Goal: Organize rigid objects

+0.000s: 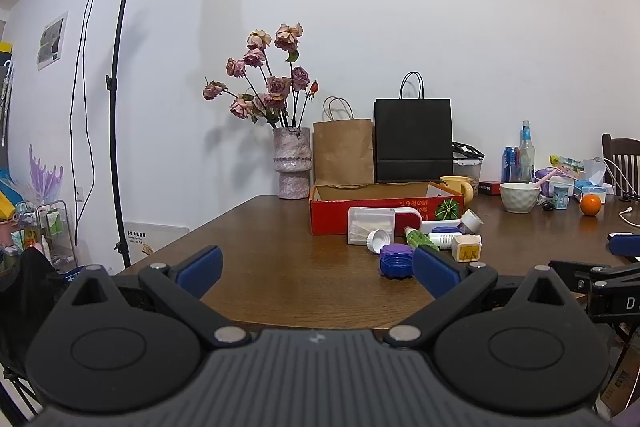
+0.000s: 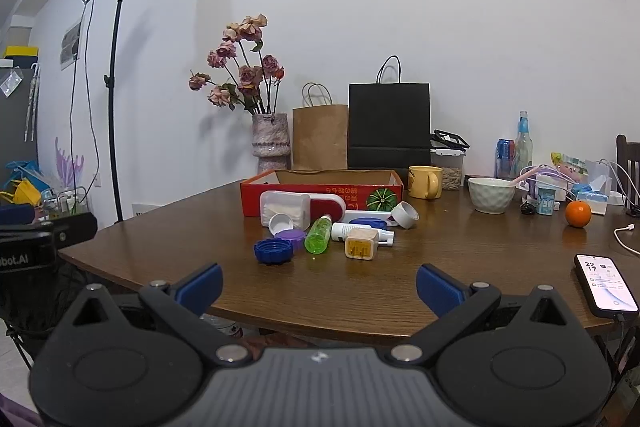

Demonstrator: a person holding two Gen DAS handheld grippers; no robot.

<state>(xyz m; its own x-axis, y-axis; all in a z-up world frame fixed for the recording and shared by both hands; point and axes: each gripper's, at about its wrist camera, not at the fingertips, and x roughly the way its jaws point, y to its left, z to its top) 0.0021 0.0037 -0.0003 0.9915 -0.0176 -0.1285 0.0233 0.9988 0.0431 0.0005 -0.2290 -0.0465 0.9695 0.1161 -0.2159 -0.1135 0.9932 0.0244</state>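
**Both grippers spread wide at the table's near edge, small items heaped before the red box**

The brown wooden table carried everything. Toward its far edge, a shallow red cardboard box with a printed green pumpkin lay open-topped, in front of a black paper bag and a brown paper bag.

Against the box's near wall sat the heap of small things: a clear rectangular plastic container with a red rounded end, a green translucent bottle lying on its side, a cream-and-yellow plug adapter, a blue ridged screw cap nearest the table's near edge, and a white round cap tilted at the heap's right.

A black smartphone with a lit screen lay at the near right edge.

The left gripper hung at the near edge, its blue-padded fingers spread wide and empty. The right gripper did likewise, jaws apart, holding nothing.
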